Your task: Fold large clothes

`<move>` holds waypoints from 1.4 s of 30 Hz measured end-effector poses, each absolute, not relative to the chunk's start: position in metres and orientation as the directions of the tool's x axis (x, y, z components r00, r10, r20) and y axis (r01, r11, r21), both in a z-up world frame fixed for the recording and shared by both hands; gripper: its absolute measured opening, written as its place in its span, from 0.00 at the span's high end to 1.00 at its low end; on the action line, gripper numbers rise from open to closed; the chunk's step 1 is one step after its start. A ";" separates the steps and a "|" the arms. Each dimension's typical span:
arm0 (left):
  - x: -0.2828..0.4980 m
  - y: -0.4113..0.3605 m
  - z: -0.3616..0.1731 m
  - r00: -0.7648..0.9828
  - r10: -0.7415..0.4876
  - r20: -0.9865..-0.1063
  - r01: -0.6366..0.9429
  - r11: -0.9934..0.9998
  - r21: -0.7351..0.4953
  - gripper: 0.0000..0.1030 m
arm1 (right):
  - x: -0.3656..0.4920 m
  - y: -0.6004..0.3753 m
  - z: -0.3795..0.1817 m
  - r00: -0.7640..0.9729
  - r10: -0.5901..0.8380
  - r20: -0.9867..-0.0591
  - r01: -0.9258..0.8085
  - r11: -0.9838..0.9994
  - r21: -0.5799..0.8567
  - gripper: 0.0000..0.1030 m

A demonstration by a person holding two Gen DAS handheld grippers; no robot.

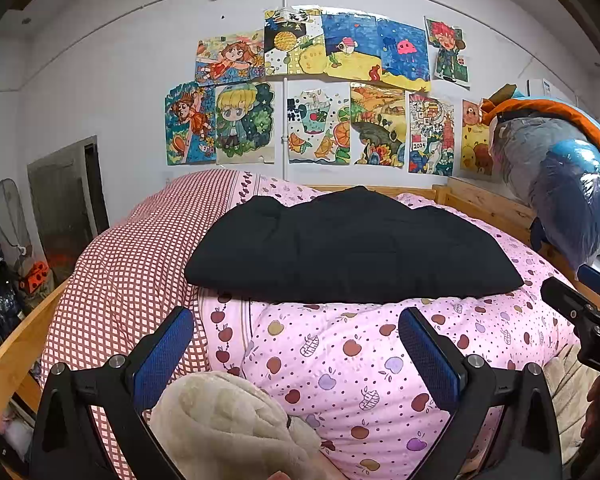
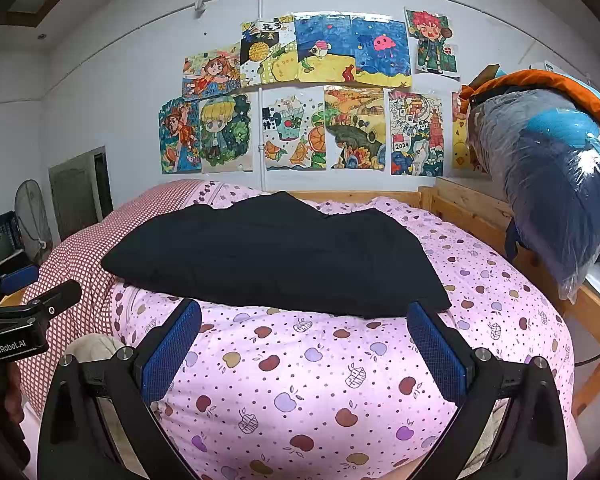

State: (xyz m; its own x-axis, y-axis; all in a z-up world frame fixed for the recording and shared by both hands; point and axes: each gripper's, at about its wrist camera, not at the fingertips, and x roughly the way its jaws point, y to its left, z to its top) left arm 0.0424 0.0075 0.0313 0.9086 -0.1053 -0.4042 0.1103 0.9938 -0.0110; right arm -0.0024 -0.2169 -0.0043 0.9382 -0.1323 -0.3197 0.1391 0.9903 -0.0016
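left wrist view: both tongs (image 1: 296,354) (image 2: 304,350) hover spread, level, before the black garment (image 1: 352,248).

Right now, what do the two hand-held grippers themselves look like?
Both are alike: the left hand-held gripper and right hand-held gripper have matte black angular frames with silver round bolts at the joints, and two flat fingers faced with textured blue pads. Seen from the right wrist camera, the left unit's black body carries white "GenRobot.AI" lettering. No cables or sleeves show.

black garment (image 1: 352,248): underside hidden | cream blanket (image 1: 228,428): cut off by bottom edge
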 end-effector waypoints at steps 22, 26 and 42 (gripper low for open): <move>0.040 0.004 0.034 0.910 -0.102 -0.401 0.108 0.994 -0.006 0.00 | -0.002 -0.215 -0.006 0.938 -0.130 -0.321 0.138 0.990 0.001 0.02; 0.040 0.004 0.034 0.910 -0.102 -0.401 0.108 0.994 -0.006 0.00 | -0.002 -0.215 -0.006 0.938 -0.130 -0.321 0.137 0.991 0.000 0.02; 0.040 0.004 0.035 0.909 -0.104 -0.405 0.111 0.994 -0.006 0.00 | -0.002 -0.214 -0.008 0.938 -0.128 -0.323 0.136 0.991 0.000 0.02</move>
State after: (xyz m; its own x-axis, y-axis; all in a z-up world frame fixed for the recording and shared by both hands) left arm 0.0404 0.0035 0.0352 0.9086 -0.1036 -0.4045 0.1107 0.9938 -0.0061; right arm -0.0021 -0.2143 -0.0078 0.9377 -0.1281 -0.3230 0.1355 0.9908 0.0004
